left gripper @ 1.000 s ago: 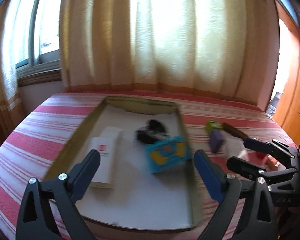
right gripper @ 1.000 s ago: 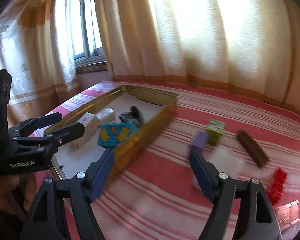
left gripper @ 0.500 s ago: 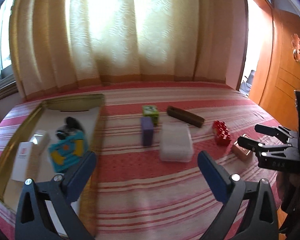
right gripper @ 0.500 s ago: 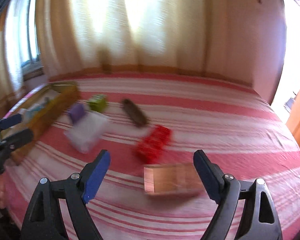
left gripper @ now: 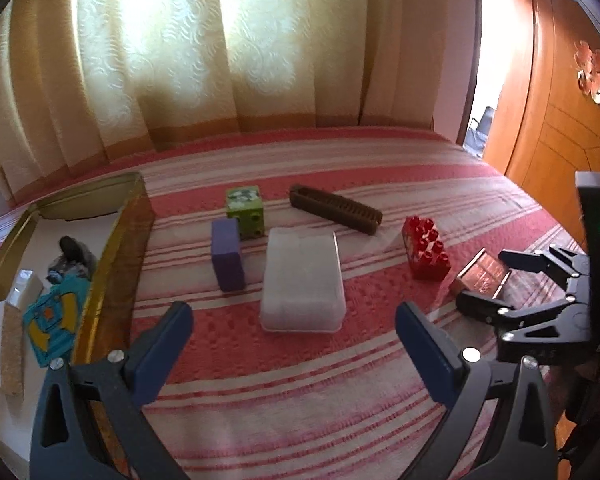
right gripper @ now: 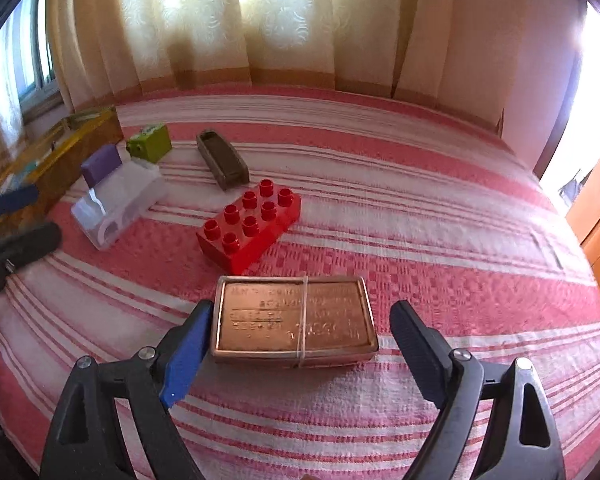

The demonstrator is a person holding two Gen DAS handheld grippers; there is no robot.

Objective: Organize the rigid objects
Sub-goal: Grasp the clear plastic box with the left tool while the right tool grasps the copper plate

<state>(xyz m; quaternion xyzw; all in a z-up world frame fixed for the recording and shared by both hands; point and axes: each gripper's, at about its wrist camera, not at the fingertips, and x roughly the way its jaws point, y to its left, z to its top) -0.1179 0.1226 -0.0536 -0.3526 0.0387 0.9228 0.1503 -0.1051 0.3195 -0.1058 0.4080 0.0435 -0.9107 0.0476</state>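
The right gripper [right gripper: 300,344] is spread wide and empty around a flat copper-coloured tin [right gripper: 296,320] lying on the striped bed [right gripper: 420,216]. Its left finger is just beside the tin's short end; the right finger stands clear. Closing off-centre could likely skid or twist the smooth, rubber-banded tin on the soft cover. A red brick [right gripper: 252,228] sits just beyond it. The left gripper [left gripper: 296,344] is released too, nothing between its fingers.
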